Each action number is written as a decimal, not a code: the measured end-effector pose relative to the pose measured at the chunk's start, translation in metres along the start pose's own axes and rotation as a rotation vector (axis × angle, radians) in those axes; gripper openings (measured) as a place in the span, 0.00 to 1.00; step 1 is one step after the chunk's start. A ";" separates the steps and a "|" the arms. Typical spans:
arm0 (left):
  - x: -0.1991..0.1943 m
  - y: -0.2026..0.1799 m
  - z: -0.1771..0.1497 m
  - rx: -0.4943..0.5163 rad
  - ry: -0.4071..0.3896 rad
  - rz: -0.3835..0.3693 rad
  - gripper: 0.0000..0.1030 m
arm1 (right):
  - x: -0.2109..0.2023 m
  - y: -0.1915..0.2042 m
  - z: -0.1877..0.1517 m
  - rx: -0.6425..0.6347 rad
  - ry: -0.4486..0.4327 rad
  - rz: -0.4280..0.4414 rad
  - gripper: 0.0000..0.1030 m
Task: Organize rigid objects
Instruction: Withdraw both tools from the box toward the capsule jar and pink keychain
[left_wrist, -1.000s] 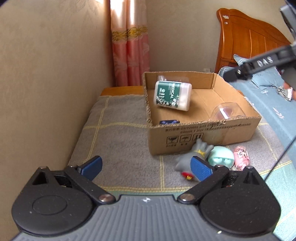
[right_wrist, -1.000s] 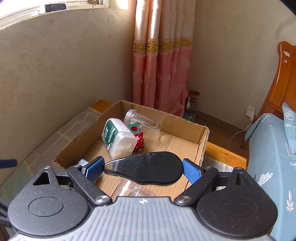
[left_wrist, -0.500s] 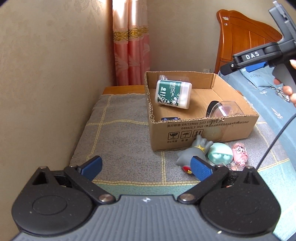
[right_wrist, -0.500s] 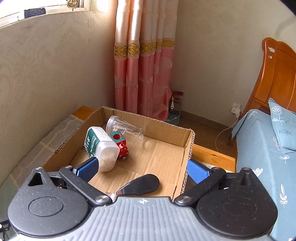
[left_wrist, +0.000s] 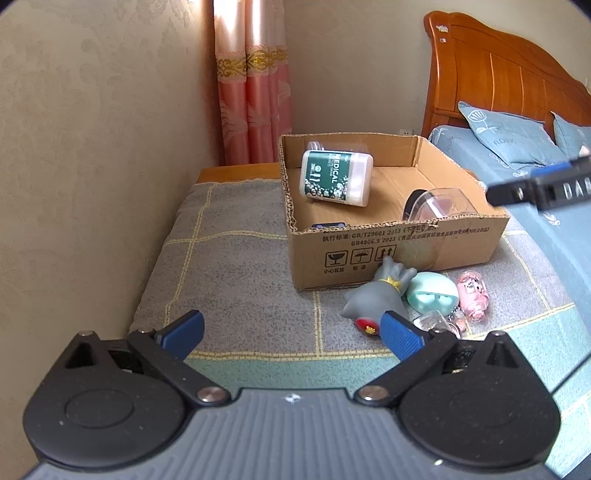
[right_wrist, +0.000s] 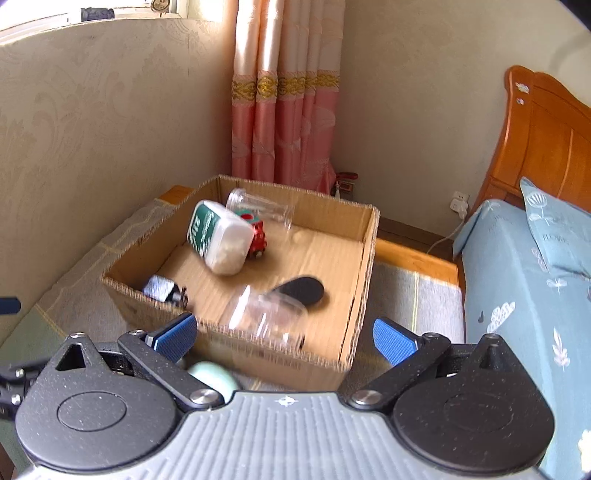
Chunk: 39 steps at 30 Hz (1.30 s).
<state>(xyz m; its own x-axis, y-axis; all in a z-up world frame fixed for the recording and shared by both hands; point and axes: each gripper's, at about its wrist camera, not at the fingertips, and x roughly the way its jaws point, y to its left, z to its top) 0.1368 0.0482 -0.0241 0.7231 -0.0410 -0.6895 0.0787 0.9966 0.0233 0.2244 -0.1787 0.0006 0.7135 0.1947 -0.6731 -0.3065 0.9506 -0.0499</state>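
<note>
Blue pads of the right hand-held gripper spread to the full, jaws just opened, nothing between them; hovering at the near wall of the cardboard box. Left hand-held gripper likewise spread and empty, low over the grey checked blanket.

Inside the box: black oval piece flat on the floor, clear jar on its side just beside it, green-labelled bottle tilted against a red toy. Outside, close to the front wall: grey figure, mint round toy, pink charm, bunched together, not yet boxed.

Likely next: reaching for one of those three. Risks, as a guess:
- pads catching two toys at once, so tightly bunched
- rounded mint shell slipping from flat pads
- charm's loose ring snagging a neighbour
- a low lift clipping the cardboard rim and shoving the box
- a drop onto the jar setting it rolling
</note>
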 end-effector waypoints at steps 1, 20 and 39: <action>0.001 -0.001 -0.001 0.005 0.002 -0.005 0.98 | -0.001 0.001 -0.008 0.012 0.005 -0.004 1.00; -0.004 -0.029 -0.012 0.102 0.019 -0.072 0.98 | 0.007 0.065 -0.110 -0.006 0.155 0.060 1.00; 0.013 -0.069 -0.050 0.264 0.129 -0.198 0.98 | 0.008 0.028 -0.142 0.016 0.149 0.020 1.00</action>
<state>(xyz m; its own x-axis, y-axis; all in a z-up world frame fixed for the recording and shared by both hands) 0.1061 -0.0176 -0.0705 0.5851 -0.2057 -0.7845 0.3955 0.9168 0.0546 0.1322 -0.1845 -0.1109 0.6059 0.1764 -0.7757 -0.3087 0.9508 -0.0249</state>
